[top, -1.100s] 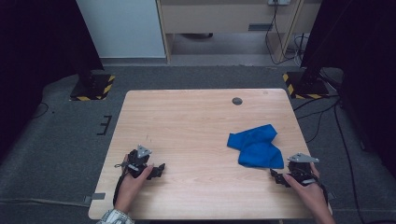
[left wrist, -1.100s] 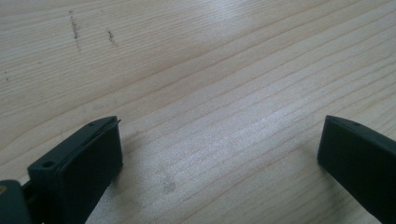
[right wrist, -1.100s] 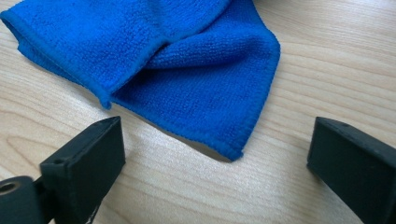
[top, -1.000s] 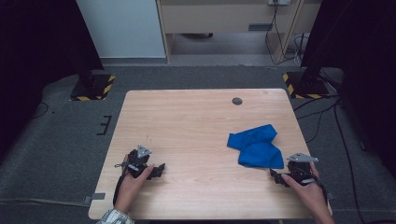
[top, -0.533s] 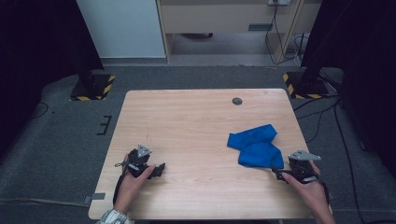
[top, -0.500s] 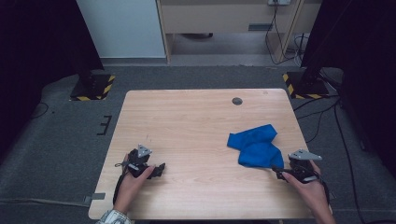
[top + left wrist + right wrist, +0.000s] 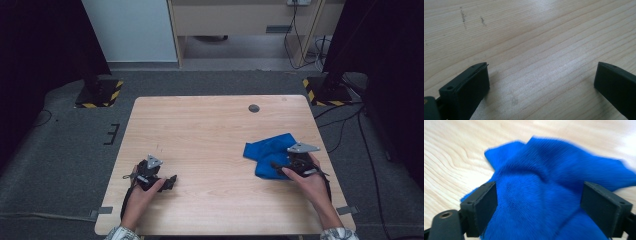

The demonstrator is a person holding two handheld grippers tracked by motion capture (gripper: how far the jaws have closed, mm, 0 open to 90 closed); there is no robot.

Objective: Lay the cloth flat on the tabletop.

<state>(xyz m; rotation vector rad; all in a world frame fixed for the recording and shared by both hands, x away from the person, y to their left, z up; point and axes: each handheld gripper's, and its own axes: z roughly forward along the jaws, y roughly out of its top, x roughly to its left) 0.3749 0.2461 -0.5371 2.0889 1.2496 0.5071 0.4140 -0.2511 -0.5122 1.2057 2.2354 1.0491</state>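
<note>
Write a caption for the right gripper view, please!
Open right gripper poised over a crumpled blue cloth on the wooden table.

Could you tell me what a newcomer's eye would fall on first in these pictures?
The crumpled bright blue cloth on the right side of the pale wooden table. The right gripper hangs over it, jaws wide; the left gripper rests open near the table's front left.

No legible text, label or number — anywhere.
</note>
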